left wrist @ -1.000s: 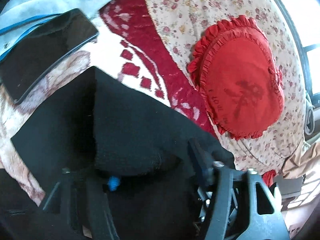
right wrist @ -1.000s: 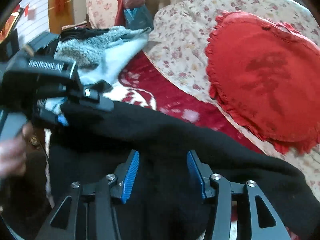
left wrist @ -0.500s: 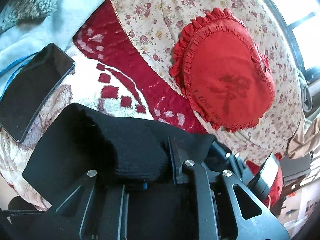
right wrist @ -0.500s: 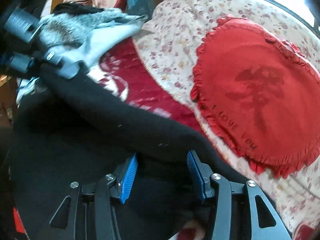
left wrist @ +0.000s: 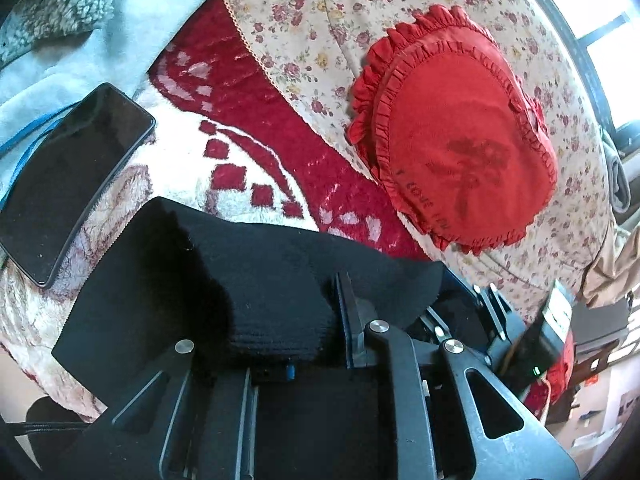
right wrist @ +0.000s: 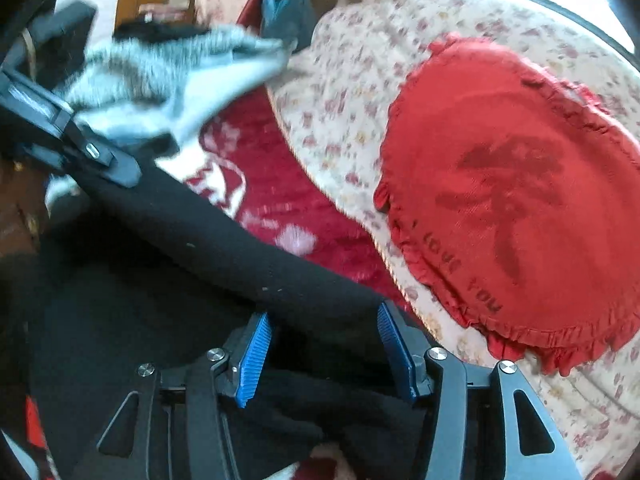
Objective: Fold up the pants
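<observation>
Pants (left wrist: 256, 280), black and knitted, lie bunched on a red-and-white blanket (left wrist: 248, 120) on the bed, close to a red heart-shaped pillow (left wrist: 460, 140). The left gripper (left wrist: 312, 320) has just been closing, and its fingers are clamped on a ribbed fold of the cloth. The right gripper (right wrist: 324, 344) has just been opening; its blue-padded fingers (right wrist: 254, 356) stand apart astride a ridge of the fabric. A dark phone (left wrist: 68, 176) lies beside the pants.
</observation>
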`<state>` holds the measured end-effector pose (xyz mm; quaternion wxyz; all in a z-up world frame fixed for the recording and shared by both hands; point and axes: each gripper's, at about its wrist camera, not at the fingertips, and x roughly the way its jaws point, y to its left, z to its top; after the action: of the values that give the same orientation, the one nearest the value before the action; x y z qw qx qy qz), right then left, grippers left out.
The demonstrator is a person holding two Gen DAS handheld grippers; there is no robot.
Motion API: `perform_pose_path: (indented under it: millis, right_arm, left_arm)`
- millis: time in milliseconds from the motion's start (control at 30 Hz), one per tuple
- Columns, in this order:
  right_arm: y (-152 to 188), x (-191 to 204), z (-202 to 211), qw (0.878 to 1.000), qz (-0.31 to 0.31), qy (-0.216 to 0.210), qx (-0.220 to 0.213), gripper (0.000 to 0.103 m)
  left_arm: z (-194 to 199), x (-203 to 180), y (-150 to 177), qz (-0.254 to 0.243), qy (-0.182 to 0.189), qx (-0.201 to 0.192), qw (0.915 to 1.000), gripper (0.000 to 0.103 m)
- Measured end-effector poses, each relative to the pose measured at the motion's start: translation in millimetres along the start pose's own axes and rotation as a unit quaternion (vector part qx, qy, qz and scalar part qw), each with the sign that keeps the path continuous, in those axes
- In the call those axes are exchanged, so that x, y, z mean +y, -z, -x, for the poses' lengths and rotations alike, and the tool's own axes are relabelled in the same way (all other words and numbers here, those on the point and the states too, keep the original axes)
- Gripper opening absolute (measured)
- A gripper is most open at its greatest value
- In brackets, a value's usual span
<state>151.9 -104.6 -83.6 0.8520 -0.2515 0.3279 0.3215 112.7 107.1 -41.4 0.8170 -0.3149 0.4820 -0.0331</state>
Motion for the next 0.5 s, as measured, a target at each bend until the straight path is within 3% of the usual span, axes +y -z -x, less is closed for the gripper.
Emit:
perform_pose_path:
  millis: [167, 333, 500]
  right_arm:
    - [-6, -1, -5, 1.000, 0.019, 0.000, 0.003, 0.052]
    - [-10, 5, 7, 0.996, 0.083, -0.019, -0.007, 0.056]
    - [-18, 0, -16, 0.992, 0.107, -0.063, 0.035, 0.063]
  left_arm:
    - [-2, 1, 3, -0.010, -0.012, 0.003, 0.9999, 0.015]
    - [-2, 3, 3, -0.011, -0.014, 0.006, 0.9998, 0.015]
    - [-3, 5, 9, -0.018, -0.020, 0.015, 0.9995, 0.015]
